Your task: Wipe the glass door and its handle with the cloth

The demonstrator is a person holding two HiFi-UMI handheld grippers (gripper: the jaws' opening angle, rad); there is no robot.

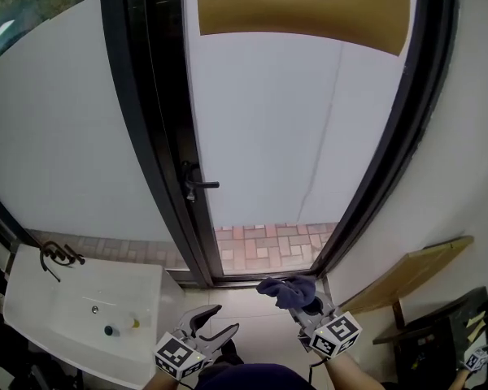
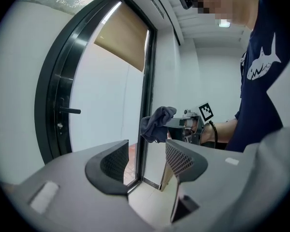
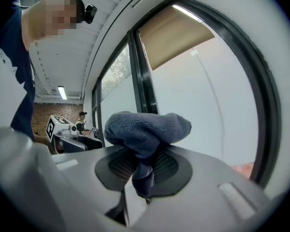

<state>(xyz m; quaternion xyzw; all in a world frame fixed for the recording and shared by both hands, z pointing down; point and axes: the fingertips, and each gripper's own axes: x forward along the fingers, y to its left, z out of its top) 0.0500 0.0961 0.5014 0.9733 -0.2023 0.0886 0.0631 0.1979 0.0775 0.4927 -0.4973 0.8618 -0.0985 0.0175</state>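
Note:
A tall glass door in a black frame fills the head view, with its black lever handle on the left stile. My right gripper is shut on a dark blue cloth, held low near the door's bottom edge, apart from the glass. The bunched cloth bulges above the closed jaws in the right gripper view. My left gripper hangs open and empty, lower left of the cloth. From the left gripper view the handle and the cloth both show ahead.
A white sink with a dark tap sits at the lower left. A wooden board leans at the lower right beside a dark rack. A tan blind covers the top of the glass. Brick paving shows outside.

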